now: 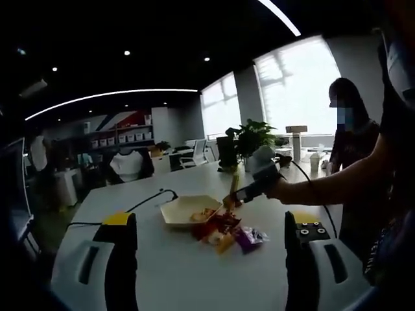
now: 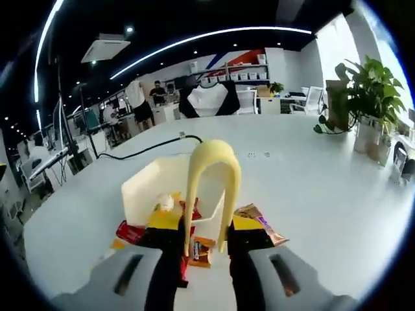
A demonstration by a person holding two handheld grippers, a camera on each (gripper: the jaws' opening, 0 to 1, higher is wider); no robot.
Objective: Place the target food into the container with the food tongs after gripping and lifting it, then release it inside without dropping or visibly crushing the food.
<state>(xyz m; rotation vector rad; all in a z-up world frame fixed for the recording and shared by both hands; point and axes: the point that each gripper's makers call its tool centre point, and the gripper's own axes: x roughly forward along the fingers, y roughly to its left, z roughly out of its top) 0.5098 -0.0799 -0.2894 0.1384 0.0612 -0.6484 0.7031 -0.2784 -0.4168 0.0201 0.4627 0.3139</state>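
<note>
A white angular container (image 1: 185, 210) sits on the white table, with a pile of snack packets (image 1: 227, 233) beside it. My left gripper (image 1: 211, 223) hangs well back from the pile, open with nothing between its jaws. From the right comes my right gripper (image 1: 258, 183), carrying yellow food tongs (image 1: 232, 189) just above the pile. In the right gripper view my right gripper (image 2: 206, 236) is shut on the food tongs (image 2: 209, 184), whose arms point down over the packets (image 2: 200, 253) at the near edge of the container (image 2: 146, 188). A few packets (image 2: 163, 217) lie in the container.
A black cable (image 2: 155, 146) runs across the table behind the container. A potted plant (image 2: 363, 97) stands at the far right of the table. A person (image 1: 350, 133) stands by the table's far side, and other people and chairs are at the back of the office.
</note>
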